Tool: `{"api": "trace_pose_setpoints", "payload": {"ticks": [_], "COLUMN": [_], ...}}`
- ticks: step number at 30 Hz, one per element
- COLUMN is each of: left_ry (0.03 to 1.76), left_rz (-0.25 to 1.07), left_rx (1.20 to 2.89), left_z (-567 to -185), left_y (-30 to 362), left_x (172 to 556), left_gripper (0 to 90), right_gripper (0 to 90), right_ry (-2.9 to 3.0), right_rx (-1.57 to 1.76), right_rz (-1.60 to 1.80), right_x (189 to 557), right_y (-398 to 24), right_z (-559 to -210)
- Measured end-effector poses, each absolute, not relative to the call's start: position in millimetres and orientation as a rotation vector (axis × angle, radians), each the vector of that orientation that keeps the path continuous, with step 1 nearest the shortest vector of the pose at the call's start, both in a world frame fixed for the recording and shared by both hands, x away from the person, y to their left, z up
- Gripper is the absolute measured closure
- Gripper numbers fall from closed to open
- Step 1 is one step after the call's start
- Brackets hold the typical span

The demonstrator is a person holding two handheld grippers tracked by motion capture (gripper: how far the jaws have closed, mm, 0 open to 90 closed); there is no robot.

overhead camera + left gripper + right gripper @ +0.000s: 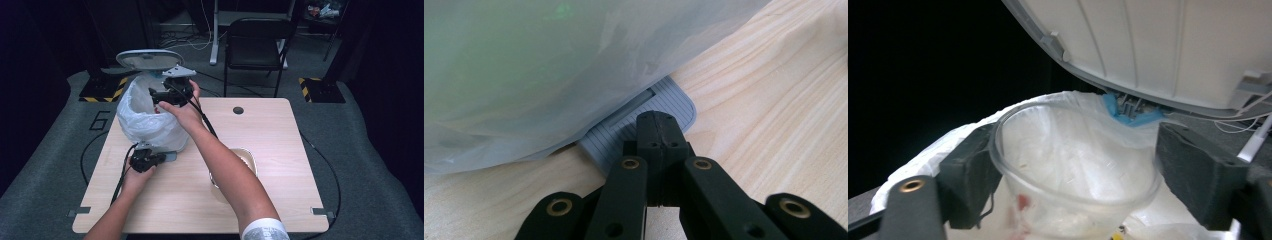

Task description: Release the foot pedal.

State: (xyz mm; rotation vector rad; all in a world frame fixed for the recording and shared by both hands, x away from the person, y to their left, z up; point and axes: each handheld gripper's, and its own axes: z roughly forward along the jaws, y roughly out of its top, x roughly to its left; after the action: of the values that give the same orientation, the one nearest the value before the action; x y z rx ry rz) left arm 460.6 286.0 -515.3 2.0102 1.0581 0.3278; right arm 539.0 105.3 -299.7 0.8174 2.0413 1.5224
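Right tool point(1068, 170) released over the open bin point(150, 120), clear cup point(1073, 170) loose between jaws, liner below; left tool point(655, 131) clenched on the bin's pedal point(659, 107).

A clear plastic cup point(1073, 170), smeared red inside, hangs tilted over the open pedal bin point(150, 122). The bin's white liner billows out; its lid point(149, 59) stands raised.
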Motion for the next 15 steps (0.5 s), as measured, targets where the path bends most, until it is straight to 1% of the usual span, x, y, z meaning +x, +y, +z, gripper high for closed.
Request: {"api": "trace_pose_setpoints", "payload": {"ticks": [3,15], "left_ry": [1.058,1.057], "left_rz": [0.33,0.334], "left_rx": [2.011,2.013], "left_z": [-515.3,-515.1], "left_y": [285.8,285.8], "left_x": [460.5,460.6], "left_gripper": [90.0,90.0], "right_gripper": [14.7,14.6], "right_ry": [2.066,2.09], "right_rx": [0.819,0.827], "right_rz": [1.479,1.465], "right_x": [539.0,533.7], "right_y": [106.4,105.1], "right_z": [-301.6,-299.0]}}
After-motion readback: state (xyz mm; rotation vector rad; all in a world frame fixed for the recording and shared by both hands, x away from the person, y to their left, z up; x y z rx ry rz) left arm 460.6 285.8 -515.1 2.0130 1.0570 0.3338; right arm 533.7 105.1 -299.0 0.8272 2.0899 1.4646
